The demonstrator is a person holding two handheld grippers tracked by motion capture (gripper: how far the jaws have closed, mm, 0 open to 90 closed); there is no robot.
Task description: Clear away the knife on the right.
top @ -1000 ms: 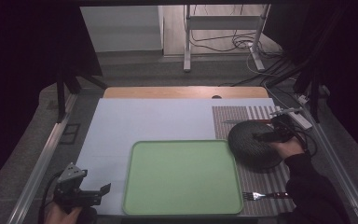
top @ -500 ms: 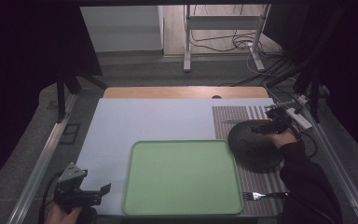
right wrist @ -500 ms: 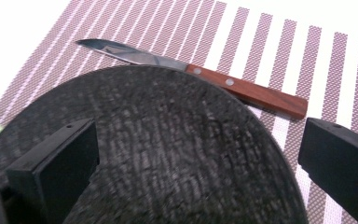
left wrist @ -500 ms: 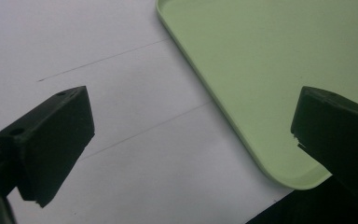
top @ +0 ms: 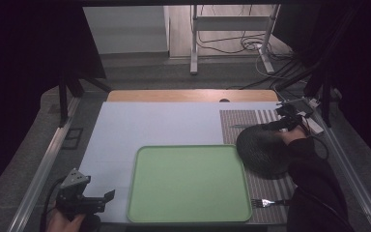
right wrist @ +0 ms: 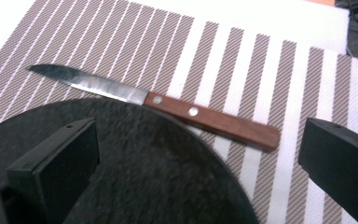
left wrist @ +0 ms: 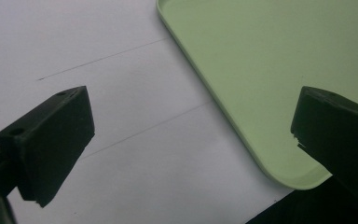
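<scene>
I am looking down on a pale surface (top: 164, 125) with a green tray (top: 188, 183) lying near its front edge. At the right, a striped placemat (top: 261, 118) is carrying a dark round plate (top: 263, 150), a fork (top: 265, 202) near the front, and a knife (right wrist: 168, 105) with a wooden handle. My right claw (top: 290, 121) is hovering released, jaws wide apart, above the plate's far rim, with the knife lying just past that rim on the mat. My left claw (top: 96, 199) is sitting low at the front left corner, also released and holding nothing, its jaws pointing towards the tray's near corner (left wrist: 303, 179).
</scene>
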